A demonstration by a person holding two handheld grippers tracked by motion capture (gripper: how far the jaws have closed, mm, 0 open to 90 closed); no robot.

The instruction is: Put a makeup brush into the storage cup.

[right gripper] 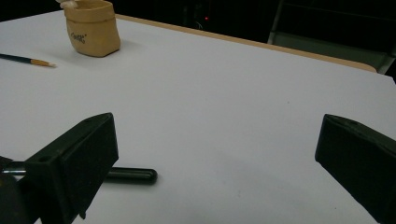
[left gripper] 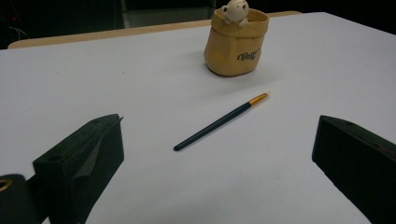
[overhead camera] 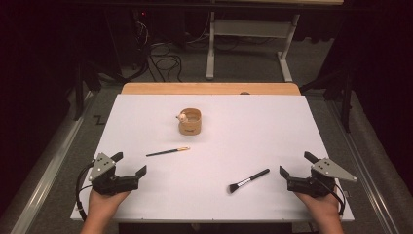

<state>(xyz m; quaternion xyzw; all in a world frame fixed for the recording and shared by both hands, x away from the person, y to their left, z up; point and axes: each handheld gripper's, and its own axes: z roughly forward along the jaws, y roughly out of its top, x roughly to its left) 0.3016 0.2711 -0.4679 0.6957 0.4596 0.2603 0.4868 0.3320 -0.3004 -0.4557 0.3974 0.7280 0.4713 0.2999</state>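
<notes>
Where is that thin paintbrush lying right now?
In the high view the thin paintbrush lies flat on the white table, left of centre, between the tan pot and the open left gripper, touching neither.

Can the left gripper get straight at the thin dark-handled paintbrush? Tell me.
Probably yes. The left gripper is open, and bare white table lies between it and the thin dark-handled paintbrush; nothing blocks the way.

A lab is showing here — cables (overhead camera: pixel 163 61) are trailing over grey carpet at the upper left, and a bare desk frame (overhead camera: pixel 248 36) is standing top centre.
</notes>
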